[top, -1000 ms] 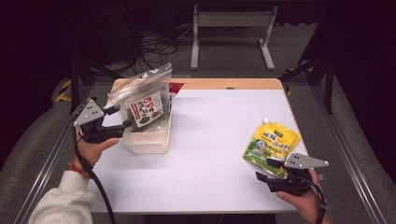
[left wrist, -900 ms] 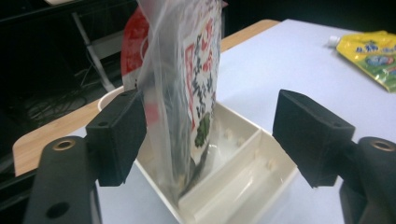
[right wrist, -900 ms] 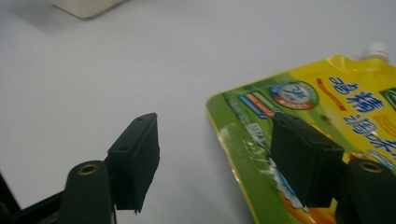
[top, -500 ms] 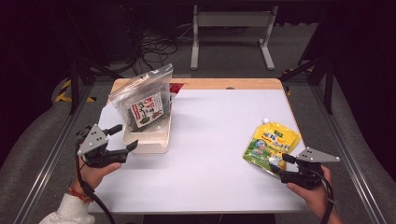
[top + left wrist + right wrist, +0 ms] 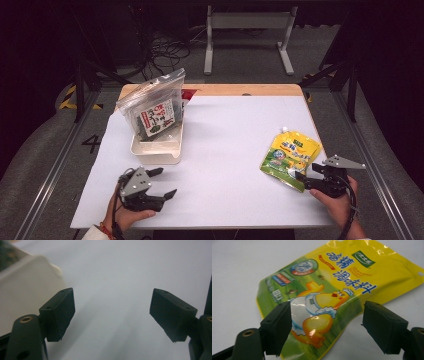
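Note:
A yellow-green pouch (image 5: 291, 157) with a cartoon chick lies flat at the right of the white table. My right gripper (image 5: 303, 180) sits at its near corner. In the right gripper view the pouch's lower end (image 5: 319, 322) lies between the spread jaws of the right gripper (image 5: 325, 325), and the pads do not press on it; these jaws have just been opening. My left gripper (image 5: 167, 181) is low over bare table in front of a white bin (image 5: 155, 150). The left gripper (image 5: 112, 312) has just been opening too, with nothing between its jaws.
A clear zip bag (image 5: 152, 107) with dark contents and a red-and-white label stands in the white bin, whose corner (image 5: 25, 287) shows in the left gripper view. A bare wooden strip (image 5: 240, 90) runs along the far edge. Metal rails flank the table.
My left gripper has come away from the bin and bag, moving down toward the near edge. My right gripper has shifted slightly right at the pouch's near corner. The pouch has stayed put.

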The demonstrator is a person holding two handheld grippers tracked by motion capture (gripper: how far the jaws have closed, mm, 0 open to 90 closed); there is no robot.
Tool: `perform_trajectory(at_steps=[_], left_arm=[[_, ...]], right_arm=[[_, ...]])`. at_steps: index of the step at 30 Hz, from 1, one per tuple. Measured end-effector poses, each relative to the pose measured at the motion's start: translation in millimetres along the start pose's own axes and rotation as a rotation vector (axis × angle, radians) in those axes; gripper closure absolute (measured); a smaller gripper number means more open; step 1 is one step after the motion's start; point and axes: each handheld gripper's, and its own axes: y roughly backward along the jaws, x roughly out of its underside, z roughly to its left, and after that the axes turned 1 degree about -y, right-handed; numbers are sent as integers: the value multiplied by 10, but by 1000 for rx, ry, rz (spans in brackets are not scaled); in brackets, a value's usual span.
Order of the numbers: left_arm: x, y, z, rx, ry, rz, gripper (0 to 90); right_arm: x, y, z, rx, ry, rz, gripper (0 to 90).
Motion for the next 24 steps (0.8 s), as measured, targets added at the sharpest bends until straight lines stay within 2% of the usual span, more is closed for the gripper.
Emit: perform_trajectory(at_steps=[1, 2, 3, 4, 5, 8, 9, 10, 11, 12, 13, 16, 18, 24], left_arm=[[0, 0, 0, 0, 0, 0, 209], [-6, -67, -31, 20, -16, 19, 209], [-20, -144, -55, 47, -32, 40, 209], [-20, -144, -55, 47, -32, 40, 208], [-24, -172, -69, 54, -33, 49, 207], [-46, -215, -86, 74, -47, 59, 206], [-52, -222, -88, 81, -48, 56, 206], [-58, -232, -93, 87, -45, 53, 206], [-61, -237, -94, 87, -46, 56, 206], [-64, -243, -95, 88, -47, 58, 206], [-66, -248, -94, 92, -45, 58, 206], [-77, -269, -85, 101, -36, 57, 206], [-87, -284, -69, 111, -30, 54, 206], [-145, -372, -15, 151, -1, 41, 205]], right_arm=[[0, 0, 0, 0, 0, 0, 224], [1, -37, -31, -11, -18, 5, 214], [2, -114, -77, -46, -67, 23, 187], [2, -114, -77, -46, -67, 23, 187], [-4, -181, -98, -97, -113, 27, 162], [-27, -209, -83, -92, -107, 32, 185], [-37, -217, -80, -94, -98, 37, 215], [-50, -217, -92, -96, -81, 46, 285], [-50, -217, -92, -96, -81, 46, 285], [-56, -214, -95, -100, -79, 54, 333], [-64, -214, -105, -131, -82, 60, 414], [-81, -225, -66, -153, -57, 71, 525], [-88, -226, -70, -171, -53, 66, 586], [-54, -196, -83, -221, -42, 3, 746]])
